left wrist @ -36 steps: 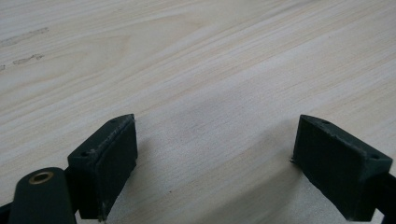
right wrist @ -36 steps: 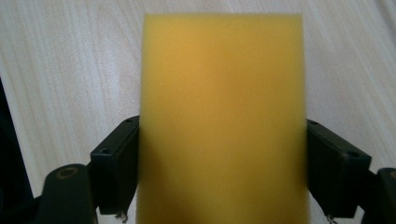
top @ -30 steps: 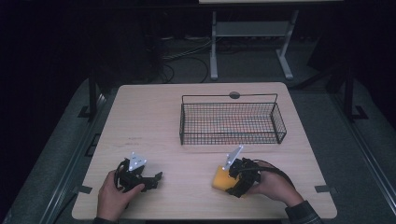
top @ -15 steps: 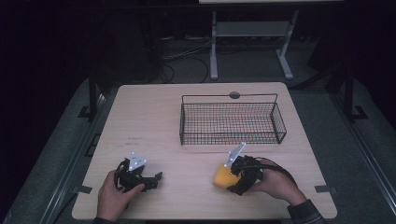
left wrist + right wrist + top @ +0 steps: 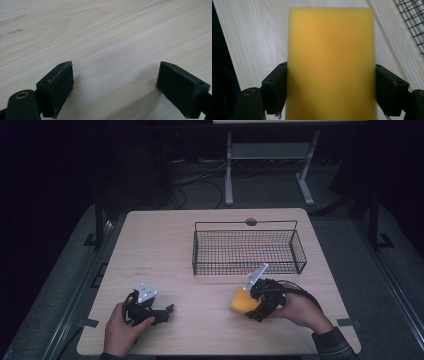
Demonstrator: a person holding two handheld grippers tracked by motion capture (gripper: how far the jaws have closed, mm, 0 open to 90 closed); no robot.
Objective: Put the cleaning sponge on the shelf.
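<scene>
A yellow sponge (image 5: 242, 302) is held just above the wooden table (image 5: 165, 240), in front of the black wire basket (image 5: 247, 251). My right gripper (image 5: 250, 306) is shut on the sponge (image 5: 330, 62), with one jaw pressed against each side of it in the right gripper view. At the front left of the table rests my left gripper (image 5: 169, 311), a hand around it. In the left gripper view the left gripper (image 5: 113, 87) is open, with bare wood between its jaws.
The basket stands at the table's centre right and looks empty; its mesh (image 5: 412, 20) shows at the top right of the right gripper view. A dark round disc (image 5: 251, 222) lies behind the basket. Metal stand legs (image 5: 270, 170) rise on the floor beyond the table.
The right gripper and sponge have shifted slightly forward and right, toward the basket. The left gripper has stayed in place.
</scene>
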